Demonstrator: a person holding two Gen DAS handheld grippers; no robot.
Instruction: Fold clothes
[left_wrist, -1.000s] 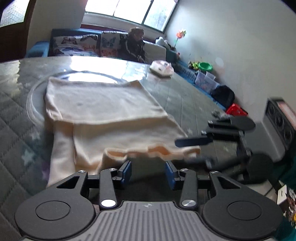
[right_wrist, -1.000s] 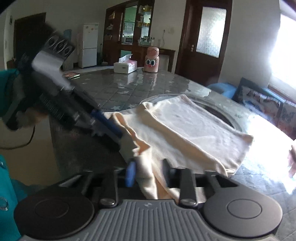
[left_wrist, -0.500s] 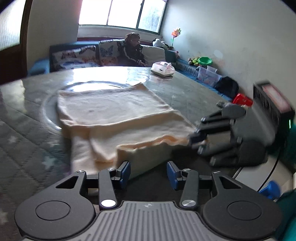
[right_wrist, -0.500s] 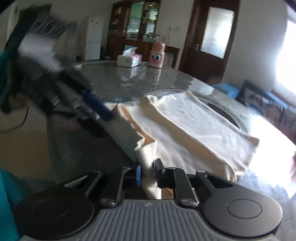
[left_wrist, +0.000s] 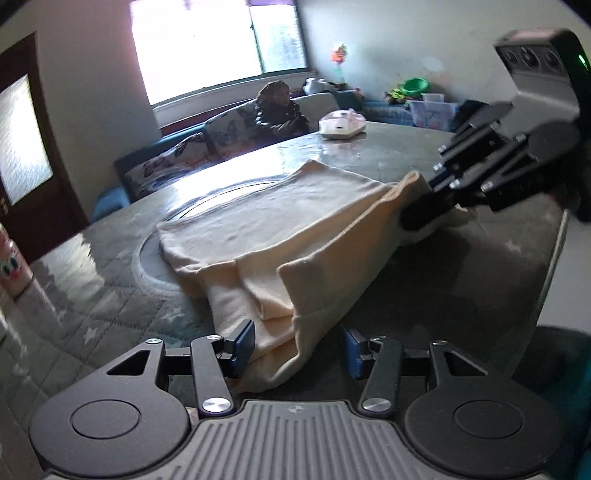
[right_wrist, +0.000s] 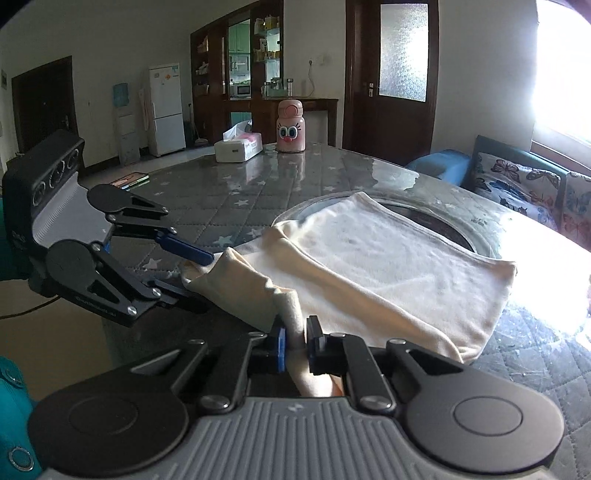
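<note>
On the quilted table (right_wrist: 258, 192): cream garment (right_wrist: 388, 258), half folded.
Right gripper (right_wrist: 294, 341) clamped on its near edge; left gripper (left_wrist: 297, 349) opening, jaws apart, a corner between them, pads not pressing.

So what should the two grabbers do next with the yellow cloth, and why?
Probably the left gripper should close on the cream garment. Its jaws are opening and the near corner lies between them, unpinched, while the right gripper is shut on the other near corner. With both corners held, that edge could be carried over the part lying flat on the table.
</note>
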